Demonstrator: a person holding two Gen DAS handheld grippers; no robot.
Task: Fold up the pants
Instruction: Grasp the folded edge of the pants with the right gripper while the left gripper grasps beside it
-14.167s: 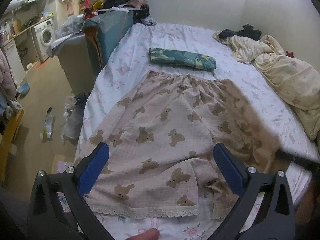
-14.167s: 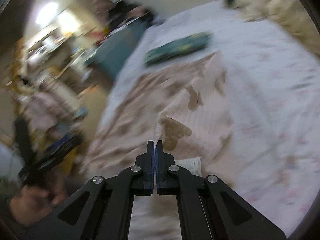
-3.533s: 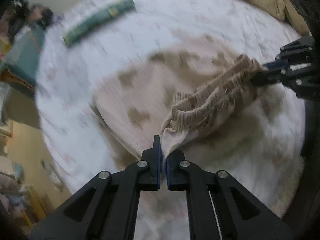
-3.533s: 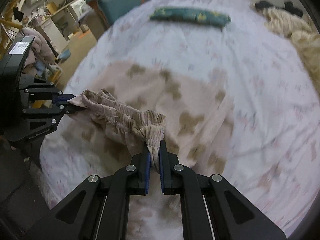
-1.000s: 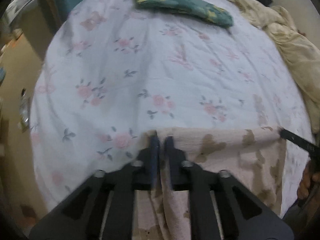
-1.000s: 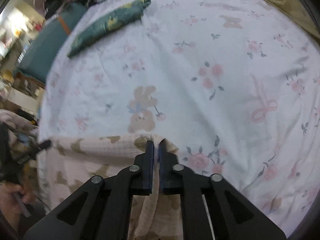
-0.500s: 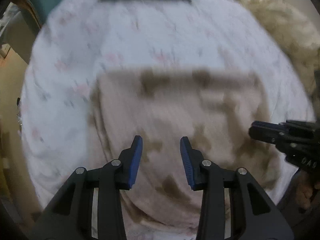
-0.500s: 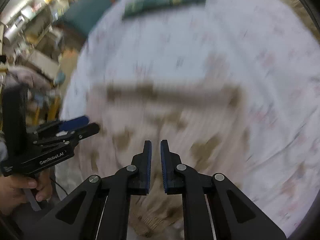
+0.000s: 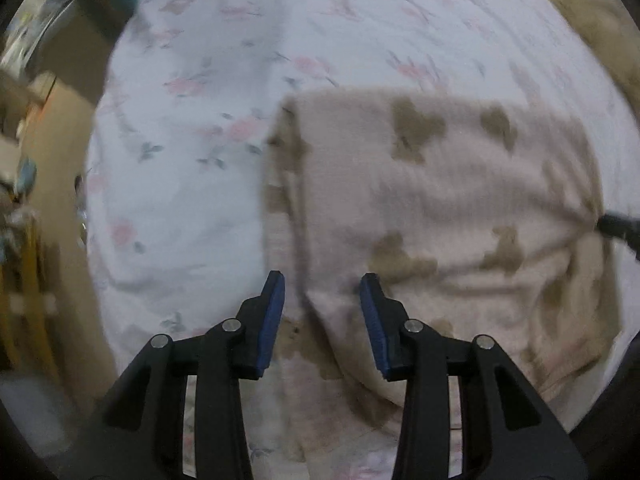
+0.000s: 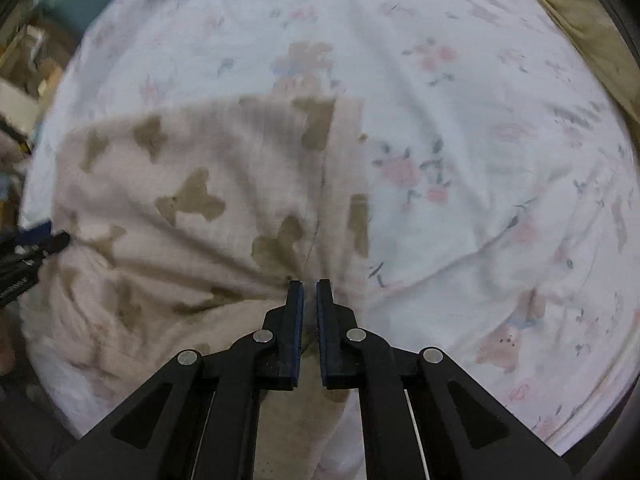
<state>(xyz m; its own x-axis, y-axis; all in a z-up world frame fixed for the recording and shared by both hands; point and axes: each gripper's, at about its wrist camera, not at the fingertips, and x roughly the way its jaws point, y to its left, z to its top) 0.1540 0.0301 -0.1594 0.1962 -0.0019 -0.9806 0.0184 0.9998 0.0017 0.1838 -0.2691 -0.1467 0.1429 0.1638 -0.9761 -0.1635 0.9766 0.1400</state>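
Soft pink bear-print pants (image 9: 440, 184), folded rectangular.

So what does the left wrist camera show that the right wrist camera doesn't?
Only the left wrist view shows the left gripper wide open over the left edge of the folded pink bear-print pants, beside a blurred tan floor. Only the right wrist view shows the right gripper with a narrow gap at the pants' right edge, plus the beige blanket. Both show the pants lying on the white floral bedsheet.
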